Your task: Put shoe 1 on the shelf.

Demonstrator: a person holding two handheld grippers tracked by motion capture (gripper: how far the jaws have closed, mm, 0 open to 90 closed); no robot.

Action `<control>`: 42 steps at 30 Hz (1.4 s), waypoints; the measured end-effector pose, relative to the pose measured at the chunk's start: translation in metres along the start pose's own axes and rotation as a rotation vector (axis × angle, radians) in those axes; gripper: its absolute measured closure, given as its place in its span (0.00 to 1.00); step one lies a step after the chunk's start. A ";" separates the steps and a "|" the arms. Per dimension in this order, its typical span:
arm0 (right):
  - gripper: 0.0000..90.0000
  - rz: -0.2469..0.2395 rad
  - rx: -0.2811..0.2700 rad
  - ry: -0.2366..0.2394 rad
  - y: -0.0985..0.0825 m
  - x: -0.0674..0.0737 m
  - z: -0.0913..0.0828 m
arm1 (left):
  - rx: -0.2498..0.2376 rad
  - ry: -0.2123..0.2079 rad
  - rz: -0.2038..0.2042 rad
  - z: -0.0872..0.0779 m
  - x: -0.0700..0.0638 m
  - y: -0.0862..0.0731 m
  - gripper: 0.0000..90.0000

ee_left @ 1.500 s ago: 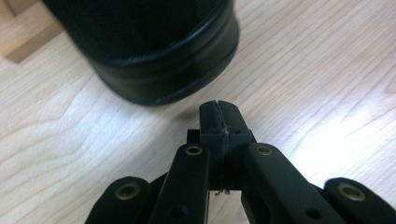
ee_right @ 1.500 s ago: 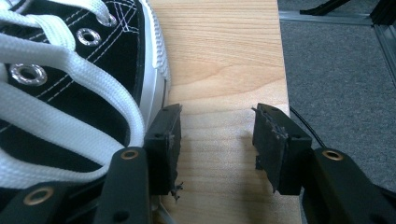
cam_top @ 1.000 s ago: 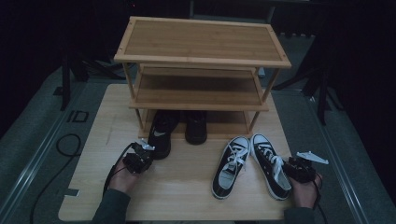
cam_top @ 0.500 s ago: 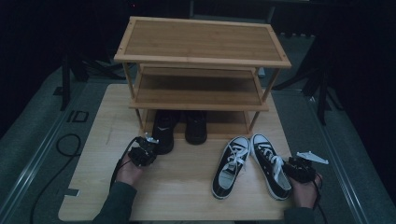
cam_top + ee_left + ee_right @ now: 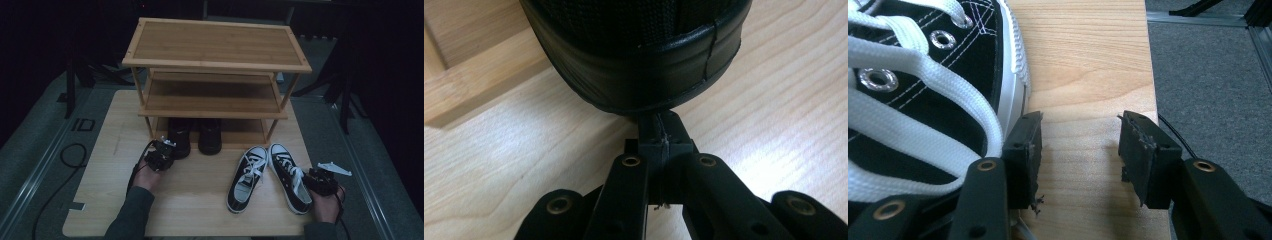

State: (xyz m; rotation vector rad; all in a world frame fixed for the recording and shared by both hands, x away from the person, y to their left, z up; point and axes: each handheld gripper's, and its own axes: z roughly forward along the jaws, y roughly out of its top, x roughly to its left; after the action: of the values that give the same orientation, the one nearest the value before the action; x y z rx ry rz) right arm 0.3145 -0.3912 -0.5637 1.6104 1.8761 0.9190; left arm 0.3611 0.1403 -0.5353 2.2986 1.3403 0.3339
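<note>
Now your left gripper (image 5: 161, 156), jaws clenched empty, noses the black shoe (image 5: 634, 55). Soft upper, stiff heel: push there. Right gripper (image 5: 1080, 155) stands released.

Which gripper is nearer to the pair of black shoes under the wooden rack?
Left. The left gripper, jaws shut, is right at the heel of the nearer black shoe. The right gripper, jaws open, is far off beside the laced sneaker.

Your high view's dim, bg nearly black from 9 to 3 o'clock; claw views brighter, w/ soft glare on desk (image 5: 774, 145), near parts blurry.
</note>
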 end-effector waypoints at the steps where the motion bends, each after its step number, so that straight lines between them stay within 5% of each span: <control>1: 0.57 0.000 0.000 0.000 0.000 0.000 0.000 | 0.000 0.000 0.000 0.000 0.000 0.000 1.00; 12: 0.57 0.000 0.000 0.001 0.000 0.000 0.000 | 0.018 -0.017 0.027 0.011 -0.010 0.019 1.00; 33: 0.57 0.000 0.000 0.002 0.000 0.000 0.000 | 0.042 -0.014 0.073 0.016 -0.021 0.030 1.00; 42: 0.57 -0.002 0.000 0.002 0.000 0.000 0.000 | 0.017 -0.021 0.136 0.006 -0.037 0.037 1.00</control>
State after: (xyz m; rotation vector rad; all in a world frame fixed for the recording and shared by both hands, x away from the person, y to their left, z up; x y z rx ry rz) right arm 0.3147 -0.3914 -0.5638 1.6075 1.8786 0.9197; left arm 0.3732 0.0911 -0.5215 2.4065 1.1835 0.3427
